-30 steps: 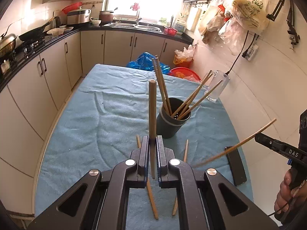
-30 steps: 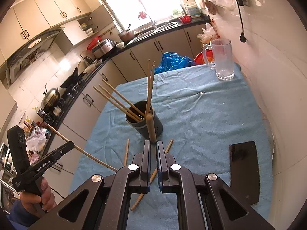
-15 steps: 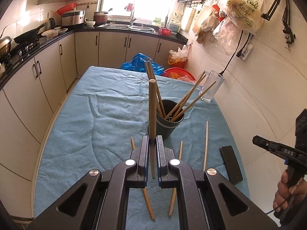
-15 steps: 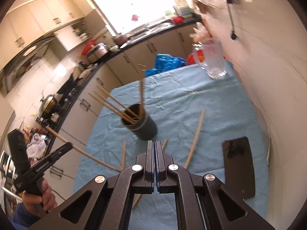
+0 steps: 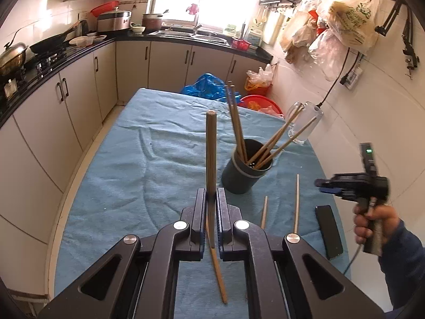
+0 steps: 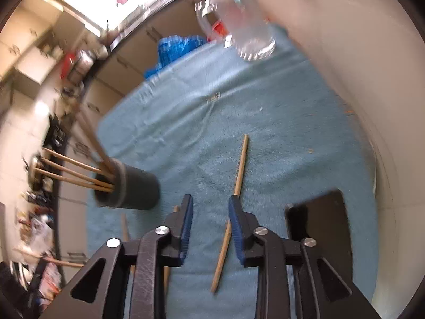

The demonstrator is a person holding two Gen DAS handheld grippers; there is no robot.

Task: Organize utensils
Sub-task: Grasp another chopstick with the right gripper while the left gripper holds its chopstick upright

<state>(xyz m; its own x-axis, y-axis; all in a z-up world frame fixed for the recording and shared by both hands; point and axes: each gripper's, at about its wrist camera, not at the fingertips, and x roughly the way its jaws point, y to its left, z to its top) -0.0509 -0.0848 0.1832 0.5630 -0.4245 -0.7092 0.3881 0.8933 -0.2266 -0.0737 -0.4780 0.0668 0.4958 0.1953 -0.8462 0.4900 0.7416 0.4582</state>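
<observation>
My left gripper (image 5: 211, 194) is shut on a wooden chopstick (image 5: 211, 154) that stands upright above the blue cloth. To its right, a dark round holder (image 5: 245, 170) holds several chopsticks that lean outward. My right gripper (image 6: 210, 202) hangs low over the cloth with its jaws opening. A loose chopstick (image 6: 240, 167) lies on the cloth and runs down between them, close to the right finger (image 6: 235, 207), with no pad pressing on it. The holder (image 6: 132, 191) is to the left of this gripper. In the left wrist view the right gripper (image 5: 322, 184) is held by a hand at the table's right edge.
More loose chopsticks lie on the cloth (image 5: 296, 202) (image 5: 263, 208) (image 5: 217, 273). A black phone (image 5: 328, 230) (image 6: 321, 223) rests by the right edge. A glass mug (image 5: 305, 125) (image 6: 247, 34) stands at the far right near the wall. Kitchen counters run along the left and back.
The right gripper's chopstick came out and now lies on the cloth. That gripper then dropped toward the cloth and parted its jaws over the chopstick. The left gripper kept its chopstick and stayed put.
</observation>
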